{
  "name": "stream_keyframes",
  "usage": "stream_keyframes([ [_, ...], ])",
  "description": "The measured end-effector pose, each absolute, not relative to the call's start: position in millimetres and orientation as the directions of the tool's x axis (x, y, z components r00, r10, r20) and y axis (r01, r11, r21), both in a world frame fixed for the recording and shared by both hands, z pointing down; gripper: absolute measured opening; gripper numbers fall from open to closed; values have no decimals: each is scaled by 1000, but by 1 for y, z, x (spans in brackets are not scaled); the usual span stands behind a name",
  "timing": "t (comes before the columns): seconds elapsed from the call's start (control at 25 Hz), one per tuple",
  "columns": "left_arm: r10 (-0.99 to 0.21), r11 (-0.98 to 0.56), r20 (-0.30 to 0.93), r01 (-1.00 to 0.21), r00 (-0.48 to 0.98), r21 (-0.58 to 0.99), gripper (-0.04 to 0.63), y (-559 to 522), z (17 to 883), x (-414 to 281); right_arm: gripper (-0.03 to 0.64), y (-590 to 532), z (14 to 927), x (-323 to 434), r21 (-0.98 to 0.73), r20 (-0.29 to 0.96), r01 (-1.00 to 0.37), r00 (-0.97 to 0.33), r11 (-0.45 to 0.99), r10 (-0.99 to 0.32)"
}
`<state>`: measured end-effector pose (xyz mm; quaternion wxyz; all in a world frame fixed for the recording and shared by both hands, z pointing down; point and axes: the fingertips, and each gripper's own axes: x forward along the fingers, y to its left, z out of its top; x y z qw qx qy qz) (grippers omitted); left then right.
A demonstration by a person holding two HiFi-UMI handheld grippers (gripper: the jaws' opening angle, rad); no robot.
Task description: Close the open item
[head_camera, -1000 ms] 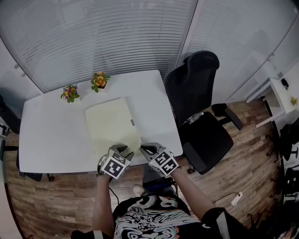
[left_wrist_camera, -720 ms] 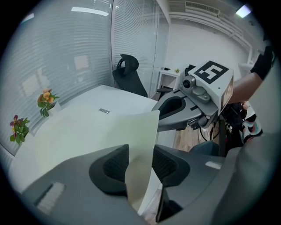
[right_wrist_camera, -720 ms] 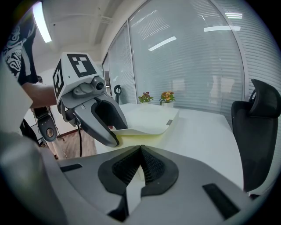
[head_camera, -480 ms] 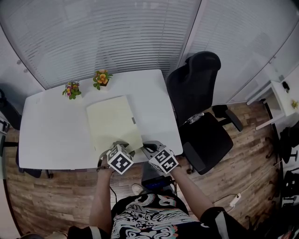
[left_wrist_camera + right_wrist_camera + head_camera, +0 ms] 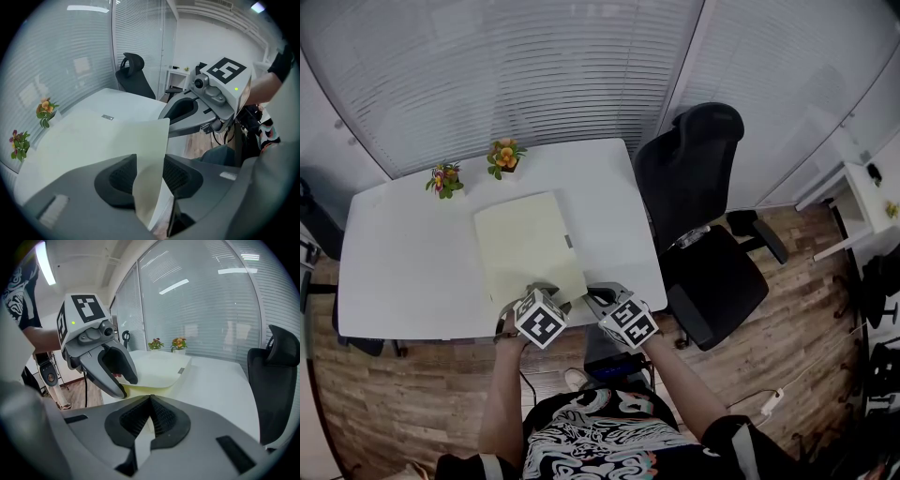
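A pale yellow folder (image 5: 530, 246) lies flat on the white table (image 5: 412, 272), with a small grey tab on its right edge. My left gripper (image 5: 546, 291) is at the folder's near right corner. In the left gripper view that corner of the cover (image 5: 151, 154) rises between the jaws (image 5: 149, 177), which stand apart without pressing on it. My right gripper (image 5: 598, 295) hovers just right of it at the table's front edge, with its pads (image 5: 150, 401) closed together and nothing between them. From the right gripper view the left gripper (image 5: 117, 371) touches the folder (image 5: 157, 366).
Two small flower pots (image 5: 443, 180) (image 5: 502, 157) stand at the table's far edge. A black office chair (image 5: 694, 187) sits at the table's right side. Blinds cover the glass wall behind. The person stands at the front edge on wooden floor.
A second ago the left gripper sat slightly further left and lower; it has shifted a little right to the folder's corner. Nothing differs over the last half second.
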<state>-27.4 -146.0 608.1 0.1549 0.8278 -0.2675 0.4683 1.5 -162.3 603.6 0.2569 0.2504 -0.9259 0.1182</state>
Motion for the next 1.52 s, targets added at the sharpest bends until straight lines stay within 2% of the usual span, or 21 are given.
stream_keyframes([
  [1.52,-304,-807,852,-590,426,7,156,-148,609,-27,2,-164,605,0,-77,537,-524,-739,848,-407],
])
